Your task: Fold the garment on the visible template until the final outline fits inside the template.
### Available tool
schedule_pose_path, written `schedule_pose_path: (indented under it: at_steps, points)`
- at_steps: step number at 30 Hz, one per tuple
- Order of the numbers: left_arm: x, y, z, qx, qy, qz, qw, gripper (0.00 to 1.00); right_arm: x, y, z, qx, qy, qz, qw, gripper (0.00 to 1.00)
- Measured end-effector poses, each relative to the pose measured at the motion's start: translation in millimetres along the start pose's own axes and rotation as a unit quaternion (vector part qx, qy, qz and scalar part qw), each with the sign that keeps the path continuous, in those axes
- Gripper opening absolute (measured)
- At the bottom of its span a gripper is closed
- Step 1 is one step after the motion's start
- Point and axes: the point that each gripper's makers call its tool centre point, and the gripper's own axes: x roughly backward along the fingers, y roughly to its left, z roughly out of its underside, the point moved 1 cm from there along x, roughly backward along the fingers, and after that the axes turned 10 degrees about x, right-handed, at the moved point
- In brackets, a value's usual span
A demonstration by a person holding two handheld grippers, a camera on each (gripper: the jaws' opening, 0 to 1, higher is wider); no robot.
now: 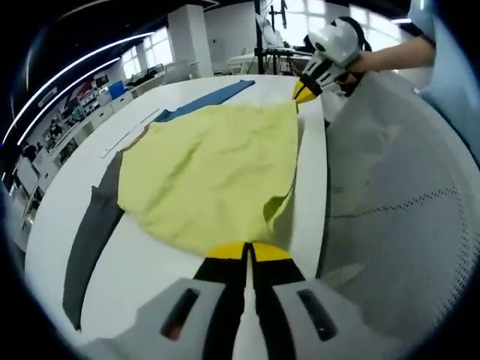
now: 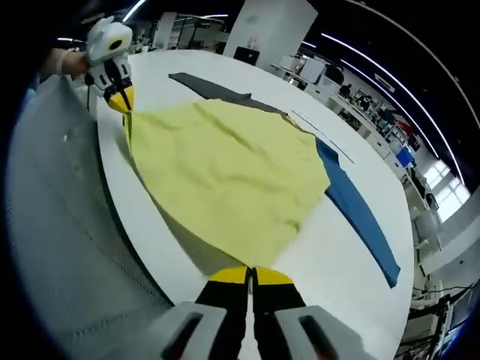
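A yellow garment (image 1: 210, 172) lies spread on the white table (image 1: 150, 274), with its near edge lifted a little off the surface. In the left gripper view my left gripper (image 1: 246, 251) is shut on one corner of that edge. My right gripper (image 1: 304, 91) comes in at the top right, shut on the other corner. In the right gripper view the same yellow garment (image 2: 225, 172) stretches between my right gripper (image 2: 251, 274) at the bottom and my left gripper (image 2: 120, 101) at the upper left. A grey strip (image 1: 90, 240) and a blue strip (image 1: 210, 99) stick out from under the cloth's far side.
The grey strip (image 2: 214, 88) and blue strip (image 2: 360, 214) lie flat along the far side of the table (image 2: 337, 277). The person's pale clothing (image 1: 397, 195) is close to the table's near edge. A hand (image 1: 390, 56) holds the right gripper. Desks and shelves stand behind.
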Motion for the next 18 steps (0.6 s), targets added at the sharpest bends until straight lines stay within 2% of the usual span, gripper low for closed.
schedule_pose_path:
  at_steps: [1, 3, 7, 11, 15, 18]
  points:
    - [-1, 0.3, 1.3, 0.018, 0.001, 0.006, 0.9998, 0.00, -2, 1, 2.0, -0.005, 0.002, -0.003, 1.0000, 0.00]
    - [-2, 2.7, 4.3, 0.025, 0.008, 0.004, 0.9997, 0.00, -5, 3, 5.9, -0.014, 0.003, -0.007, 0.9999, 0.00]
    - [-3, 1.4, 7.0, 0.030, 0.014, 0.007, 0.9994, 0.00, -8, 7, 10.3, -0.026, 0.008, -0.028, 0.9992, 0.00]
    - [-4, 1.1, 7.9, 0.030, 0.017, 0.008, 0.9994, 0.00, -12, 8, 12.4, -0.031, 0.009, -0.032, 0.9990, 0.00]
    - [-3, 1.6, 9.6, 0.040, 0.016, 0.008, 0.9990, 0.00, -12, 8, 13.2, -0.060, 0.001, -0.034, 0.9976, 0.00]
    - [-2, 2.0, 8.2, 0.050, 0.010, 0.008, 0.9987, 0.00, -6, 6, 9.0, -0.103, -0.025, -0.030, 0.9939, 0.00]
